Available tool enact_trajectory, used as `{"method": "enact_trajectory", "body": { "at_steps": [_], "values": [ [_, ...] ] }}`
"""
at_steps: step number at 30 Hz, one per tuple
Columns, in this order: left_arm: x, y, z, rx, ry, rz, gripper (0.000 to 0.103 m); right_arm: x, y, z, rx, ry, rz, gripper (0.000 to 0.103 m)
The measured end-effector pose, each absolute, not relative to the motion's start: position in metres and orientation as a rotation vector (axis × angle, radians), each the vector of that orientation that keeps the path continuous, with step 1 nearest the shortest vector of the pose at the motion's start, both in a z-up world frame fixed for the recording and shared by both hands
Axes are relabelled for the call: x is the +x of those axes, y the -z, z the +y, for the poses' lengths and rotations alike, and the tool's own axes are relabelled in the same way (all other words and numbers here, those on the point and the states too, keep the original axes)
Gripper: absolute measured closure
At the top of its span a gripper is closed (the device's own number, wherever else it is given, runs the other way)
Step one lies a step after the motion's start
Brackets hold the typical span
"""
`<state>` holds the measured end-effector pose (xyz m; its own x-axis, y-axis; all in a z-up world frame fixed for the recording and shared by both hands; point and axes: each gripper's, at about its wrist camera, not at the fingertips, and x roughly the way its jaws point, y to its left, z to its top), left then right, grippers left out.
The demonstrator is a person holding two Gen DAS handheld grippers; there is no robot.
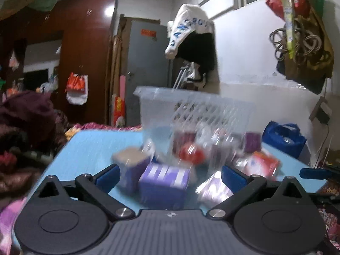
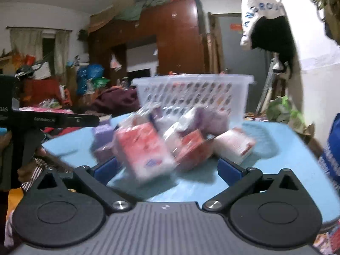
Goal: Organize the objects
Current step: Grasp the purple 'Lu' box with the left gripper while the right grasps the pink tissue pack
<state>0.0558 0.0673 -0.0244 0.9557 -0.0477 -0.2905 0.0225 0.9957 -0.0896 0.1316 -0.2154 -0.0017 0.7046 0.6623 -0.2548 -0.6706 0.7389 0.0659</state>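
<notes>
A pile of small packs lies on a light blue table (image 1: 89, 146) in front of a clear plastic basket (image 1: 157, 106). In the left wrist view my left gripper (image 1: 170, 175) is open, and a purple box (image 1: 163, 182) lies between its blue fingers. A purple cup-like pack (image 1: 129, 161) and a red round pack (image 1: 191, 153) lie behind it. In the right wrist view my right gripper (image 2: 167, 166) is open around a red and white pack (image 2: 144, 150). The basket (image 2: 191, 95) stands behind the pile. Both views are blurred.
A blue bag (image 1: 284, 138) stands at the table's far right. Clothes are heaped at the left (image 1: 25, 119). A wardrobe (image 2: 174, 40) and a grey door (image 1: 146, 63) stand behind. My left gripper's body (image 2: 25, 119) shows at the left of the right wrist view.
</notes>
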Motion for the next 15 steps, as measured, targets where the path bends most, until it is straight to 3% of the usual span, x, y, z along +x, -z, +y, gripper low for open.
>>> {"method": "enact_trajectory", "body": {
  "at_steps": [4,12,15],
  "values": [
    [0.061,0.037,0.064,-0.035,0.018,0.322,0.003,0.145,0.005,-0.209,0.001,-0.767,0.287,0.011],
    [0.078,0.049,0.065,-0.036,0.012,0.342,0.009,0.145,0.008,-0.193,-0.07,-0.765,0.25,0.014],
    [0.077,0.052,0.063,-0.027,0.016,0.335,0.021,0.138,0.019,-0.191,-0.076,-0.776,0.255,0.02]
  ]
}}
